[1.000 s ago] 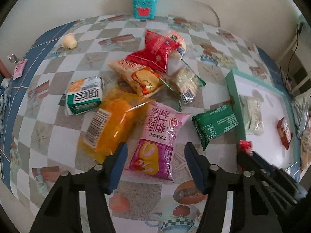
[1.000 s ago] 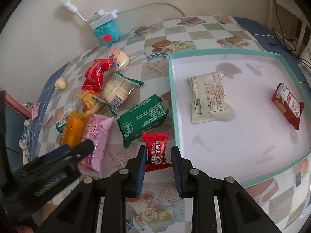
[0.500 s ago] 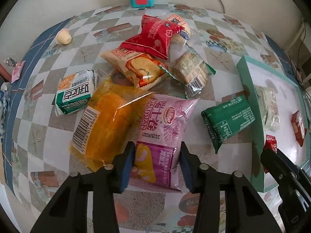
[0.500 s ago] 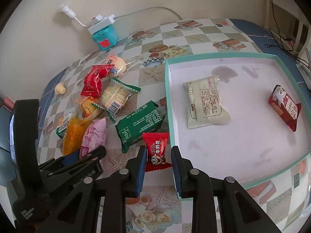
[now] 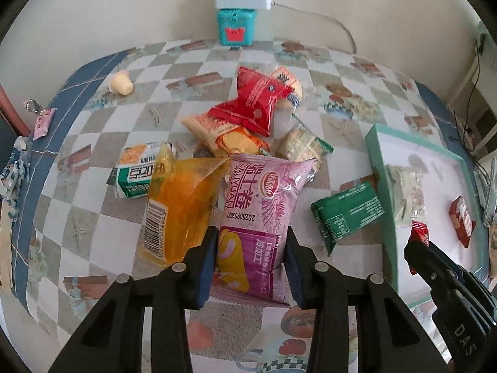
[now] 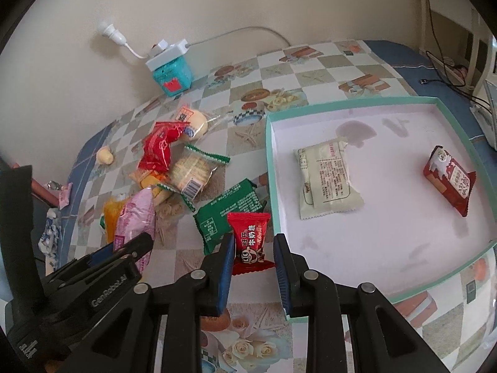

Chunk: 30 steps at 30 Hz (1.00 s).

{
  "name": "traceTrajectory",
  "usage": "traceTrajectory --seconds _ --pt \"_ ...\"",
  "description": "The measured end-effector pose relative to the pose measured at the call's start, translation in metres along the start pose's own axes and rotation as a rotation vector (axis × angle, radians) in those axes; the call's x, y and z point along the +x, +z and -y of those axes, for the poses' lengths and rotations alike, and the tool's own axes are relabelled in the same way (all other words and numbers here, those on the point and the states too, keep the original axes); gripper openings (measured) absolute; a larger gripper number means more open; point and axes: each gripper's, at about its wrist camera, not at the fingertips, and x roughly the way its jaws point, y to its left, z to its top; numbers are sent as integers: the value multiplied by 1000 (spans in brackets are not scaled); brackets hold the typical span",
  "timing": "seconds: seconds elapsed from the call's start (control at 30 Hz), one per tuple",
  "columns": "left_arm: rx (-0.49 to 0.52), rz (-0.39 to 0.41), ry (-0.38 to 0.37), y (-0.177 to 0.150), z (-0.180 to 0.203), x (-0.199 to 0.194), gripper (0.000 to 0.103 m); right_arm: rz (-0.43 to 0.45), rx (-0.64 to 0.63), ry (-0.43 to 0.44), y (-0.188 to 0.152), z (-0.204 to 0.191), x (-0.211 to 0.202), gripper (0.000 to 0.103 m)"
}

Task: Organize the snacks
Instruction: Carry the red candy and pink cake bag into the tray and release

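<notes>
Your table has a checked cloth, and it is the biggest thing here. On its right side sits your tray with a green rim and a white floor. In the tray lie a pale pack near the middle and a dark red pack toward the far right, well apart from each other. Left of the tray is your pile of snacks. The orange bag leans against the pink pack. Your left claw has closed in on the pink pack's near end, and both pads touch its sides, so it has hold of it. Behind those lie a yellow bag, a red bag on top of it, and a cracker pack with green ends just beside them. A green and white box sits to the left of the orange bag. The green pack lies between the pile and the tray, close to the rim. Your right claw is partly closed around the small red candy. You cannot tell if the pads press it, as small gaps show on both sides. The candy sits just beside the tray's left rim. A teal box stands at the wall.
</notes>
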Motion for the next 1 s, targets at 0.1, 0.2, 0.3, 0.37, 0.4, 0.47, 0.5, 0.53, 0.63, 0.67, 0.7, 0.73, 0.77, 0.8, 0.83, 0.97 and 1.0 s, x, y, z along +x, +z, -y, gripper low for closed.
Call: traceTrajectory --seconds 0.1,0.2,0.3,0.37,0.4,0.47,0.5,0.53,0.63,0.67,0.7,0.73,0.77,0.8,0.83,0.97,1.0 --pt "3 29 2 2 4 -10 42 17 17 3 3 5 -4 27" --pt "14 55 -2 5 11 -20 42 34 51 -17 6 16 -8 27" --pt "22 66 -15 8 22 -27 42 48 92 -65 10 33 -10 27" --pt "34 68 -19 10 32 -30 42 53 131 -89 13 47 -12 27" --pt "46 71 -27 11 41 -32 42 56 147 -106 14 54 -13 27" --pt "68 77 -40 11 55 -36 42 66 178 -155 15 68 -16 27" --pt "85 82 -50 12 65 -39 42 71 191 -182 16 75 -18 27" --pt "96 86 -57 12 73 -41 42 77 206 -214 16 83 -20 27" --pt "136 92 -80 10 101 -44 42 93 269 -285 16 109 -27 27" --pt "152 91 -85 9 109 -44 42 96 285 -301 16 116 -29 27" --pt "176 88 -91 7 121 -44 42 98 302 -317 15 123 -31 27" --pt "194 84 -94 5 129 -43 42 100 323 -330 14 130 -33 27" --pt "213 80 -100 3 138 -41 42 102 343 -339 13 137 -35 27" --pt "238 73 -104 0 149 -39 42 104 359 -347 12 142 -36 27" --pt "257 70 -107 -2 156 -38 42 103 375 -354 11 147 -38 27" --pt "347 48 -122 -16 183 -29 42 74 407 -355 6 160 -35 28" --pt "359 46 -117 -18 185 -26 42 65 412 -363 5 162 -33 28"
